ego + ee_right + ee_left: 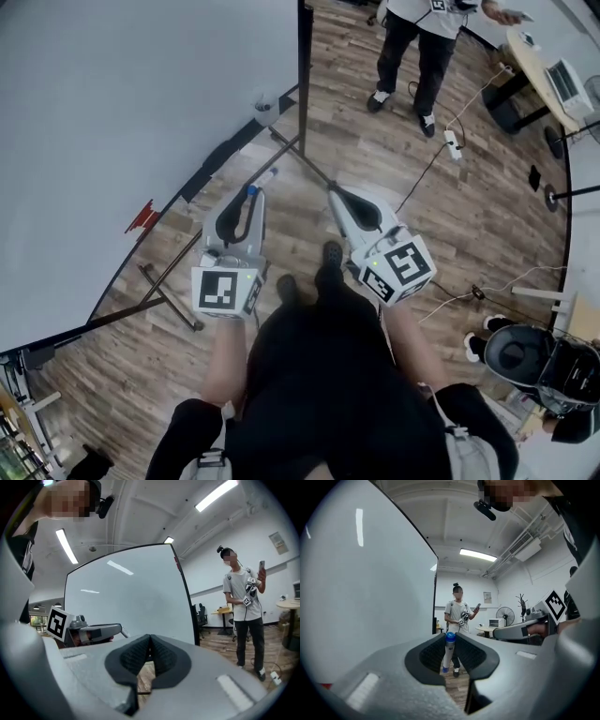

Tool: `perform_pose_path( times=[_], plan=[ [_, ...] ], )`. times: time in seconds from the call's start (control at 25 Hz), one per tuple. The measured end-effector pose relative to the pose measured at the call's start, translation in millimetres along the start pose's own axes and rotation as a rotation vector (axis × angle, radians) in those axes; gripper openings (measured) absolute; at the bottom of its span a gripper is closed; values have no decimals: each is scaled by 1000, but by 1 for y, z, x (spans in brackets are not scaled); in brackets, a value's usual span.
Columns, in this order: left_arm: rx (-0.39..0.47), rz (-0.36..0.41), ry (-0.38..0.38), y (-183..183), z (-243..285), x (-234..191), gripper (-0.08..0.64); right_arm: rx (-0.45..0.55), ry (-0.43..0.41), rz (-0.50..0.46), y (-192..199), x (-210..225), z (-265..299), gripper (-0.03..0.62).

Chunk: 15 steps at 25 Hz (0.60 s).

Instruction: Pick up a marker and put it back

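Left tool [251,198] clamps marker [448,652]; right tool [335,193] jaws together, empty.

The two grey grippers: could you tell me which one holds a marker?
The left gripper: its jaws clamp a white, blue-capped marker; the right gripper is shut and empty.

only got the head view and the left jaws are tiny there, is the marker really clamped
Observer: Yes. In the left gripper view the left gripper has its jaws pressed on the blue-capped marker between them.
Operator: and the other one, holding anything
Observer: No. The right gripper view shows the right gripper with jaws shut together, nothing between them.
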<state>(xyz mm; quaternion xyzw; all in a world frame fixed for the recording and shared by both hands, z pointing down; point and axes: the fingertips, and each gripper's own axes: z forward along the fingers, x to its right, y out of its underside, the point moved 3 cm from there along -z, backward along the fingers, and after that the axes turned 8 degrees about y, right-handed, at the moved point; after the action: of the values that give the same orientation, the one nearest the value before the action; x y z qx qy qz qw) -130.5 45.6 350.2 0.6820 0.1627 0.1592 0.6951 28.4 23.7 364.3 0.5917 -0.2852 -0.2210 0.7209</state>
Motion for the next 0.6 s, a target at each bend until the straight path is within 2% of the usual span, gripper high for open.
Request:
perform_pose_path(
  times=[0.32, 0.6],
  plan=[
    [11, -48, 82, 2, -31, 5, 77, 20, 78, 5, 9, -32, -16, 2],
    [17, -64, 122, 1, -41, -1, 77, 34, 101, 3, 12, -50, -15, 2]
  ],
)
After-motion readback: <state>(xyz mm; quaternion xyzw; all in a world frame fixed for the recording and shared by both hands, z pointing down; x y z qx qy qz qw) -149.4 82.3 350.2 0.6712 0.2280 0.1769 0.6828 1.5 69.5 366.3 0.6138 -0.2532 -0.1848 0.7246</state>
